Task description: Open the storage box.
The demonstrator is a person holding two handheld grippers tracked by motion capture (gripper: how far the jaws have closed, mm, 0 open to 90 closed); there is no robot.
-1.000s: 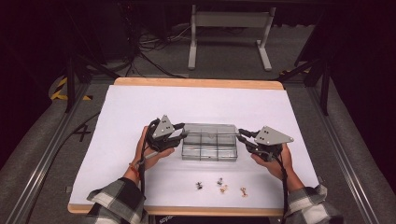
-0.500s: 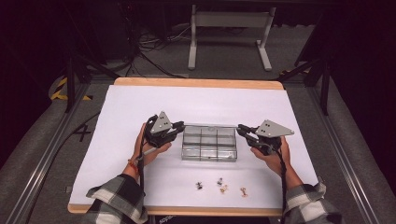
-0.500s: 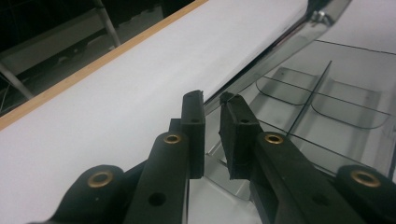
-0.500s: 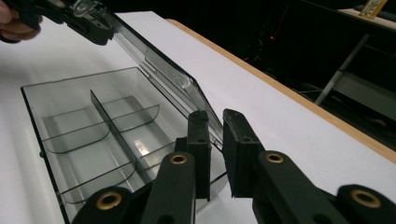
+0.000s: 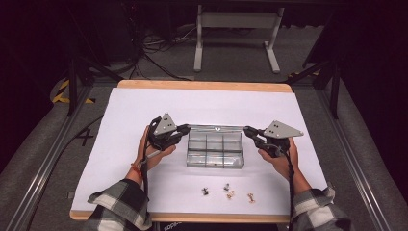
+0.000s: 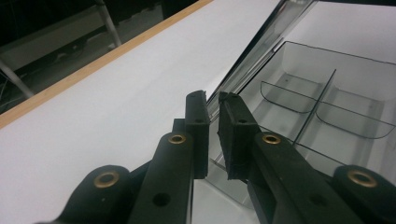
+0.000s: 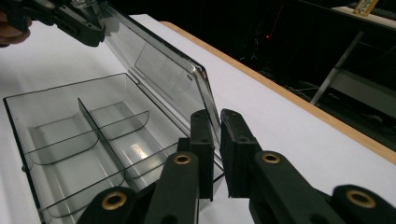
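Clear plastic compartment box sits mid-table on the white sheet, long axis running left to right, its transparent lid raised along the far edge. My left claw clenches the lid's left end; my right claw clenches its right end, both having just been closing. Four small metal trinkets lie nearer me, well apart from the box.

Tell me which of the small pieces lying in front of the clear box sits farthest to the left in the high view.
The dark piece: it lies leftmost, while the other pieces to its right look pale or brownish.
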